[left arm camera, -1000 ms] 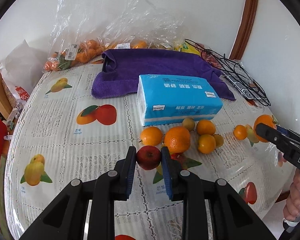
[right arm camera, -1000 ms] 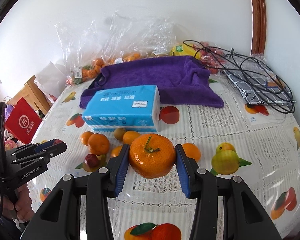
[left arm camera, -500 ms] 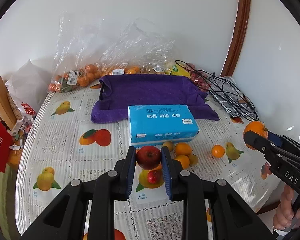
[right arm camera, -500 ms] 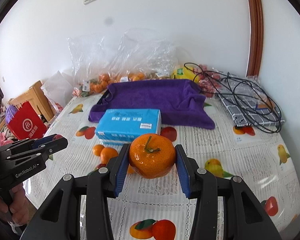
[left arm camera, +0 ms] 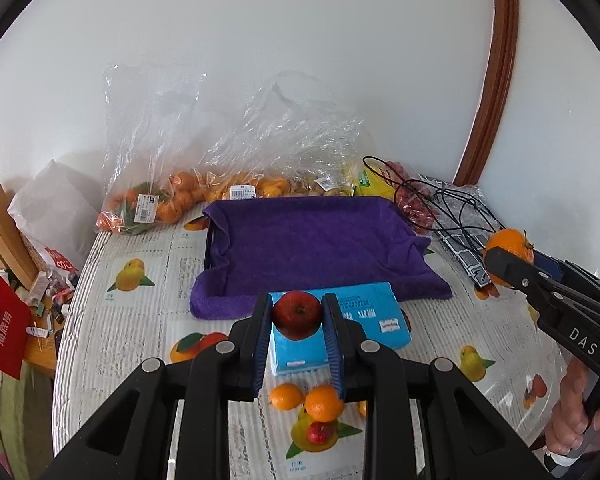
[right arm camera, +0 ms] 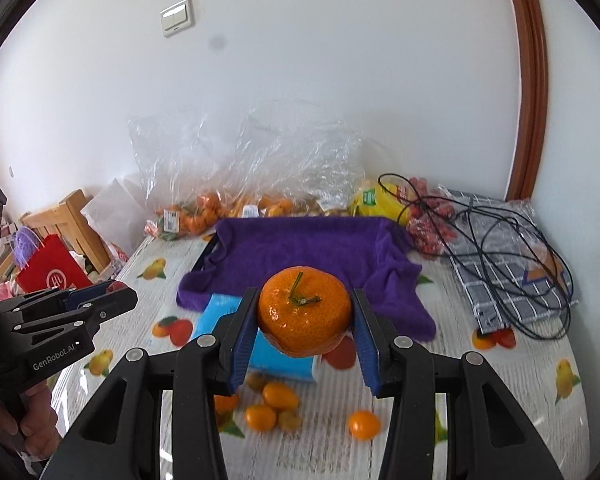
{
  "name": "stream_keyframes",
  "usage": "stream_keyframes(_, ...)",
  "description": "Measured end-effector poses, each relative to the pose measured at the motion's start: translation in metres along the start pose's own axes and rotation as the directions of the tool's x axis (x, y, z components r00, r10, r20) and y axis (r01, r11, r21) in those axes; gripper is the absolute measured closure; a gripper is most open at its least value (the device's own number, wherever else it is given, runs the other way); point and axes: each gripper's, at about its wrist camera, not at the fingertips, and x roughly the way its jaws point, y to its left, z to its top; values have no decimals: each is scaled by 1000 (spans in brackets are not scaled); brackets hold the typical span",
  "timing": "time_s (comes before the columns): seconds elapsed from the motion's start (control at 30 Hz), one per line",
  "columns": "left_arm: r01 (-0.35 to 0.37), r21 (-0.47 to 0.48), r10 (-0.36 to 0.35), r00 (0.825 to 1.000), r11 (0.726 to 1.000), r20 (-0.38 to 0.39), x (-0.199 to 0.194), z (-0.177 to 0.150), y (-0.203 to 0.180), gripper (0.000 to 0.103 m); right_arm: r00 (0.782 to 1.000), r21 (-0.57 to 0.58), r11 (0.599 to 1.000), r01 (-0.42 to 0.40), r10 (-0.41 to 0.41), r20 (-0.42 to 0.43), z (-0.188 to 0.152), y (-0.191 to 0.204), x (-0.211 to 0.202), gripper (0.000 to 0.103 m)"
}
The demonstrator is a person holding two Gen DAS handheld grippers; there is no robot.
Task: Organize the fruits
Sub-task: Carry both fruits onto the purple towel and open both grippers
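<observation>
My left gripper (left arm camera: 297, 316) is shut on a small red apple (left arm camera: 297, 314), held high above the table. My right gripper (right arm camera: 304, 312) is shut on a large orange (right arm camera: 303, 317) with a green stem, also lifted well off the table. In the left wrist view the right gripper (left arm camera: 504, 258) shows at the right edge with the orange (left arm camera: 510, 246) in it. The left gripper (right arm camera: 118, 294) appears at the left of the right wrist view. Several small oranges (right arm camera: 280, 396) and a small red fruit (left arm camera: 319, 433) lie on the tablecloth below, in front of a blue tissue pack (left arm camera: 364, 312).
A purple towel (left arm camera: 312, 240) drapes over a dark tray (left arm camera: 209, 240) behind the tissue pack. Plastic bags of oranges (left arm camera: 160, 204) line the wall. Black cables (right arm camera: 500, 240) lie on a checked cloth (right arm camera: 516, 280) at the right. A red paper bag (left arm camera: 0, 320) stands off the table's left edge.
Both grippers rose well above the table with their fruits still held, so the tissue pack and loose oranges now lie lower and smaller in both views.
</observation>
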Motion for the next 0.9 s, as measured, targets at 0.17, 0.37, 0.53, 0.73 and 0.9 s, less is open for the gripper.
stream_keyframes(0.17, -12, -3, 12, 1000, 1000, -5, 24, 27, 5, 79, 1000, 15, 1000, -5, 5, -3, 24, -13, 32, 58)
stream_keyframes(0.37, -36, 4, 37, 999, 999, -23, 60, 50, 15, 79, 1000, 53, 999, 4, -3, -18, 45, -35, 72, 58)
stream_keyframes(0.53, -35, -6, 35, 998, 999, -51, 97, 61, 22, 79, 998, 48, 999, 24, -22, -52, 54, -47, 112, 58)
stream_keyframes(0.73, -29, -11, 27, 994, 1000, -105, 147, 68, 27, 79, 995, 60, 998, 22, -16, -97, 60, -58, 159, 58)
stream_keyframes(0.9, -21, -20, 18, 989, 1000, -146, 183, 73, 30, 79, 990, 75, 997, 17, -6, -143, 62, -64, 200, 58)
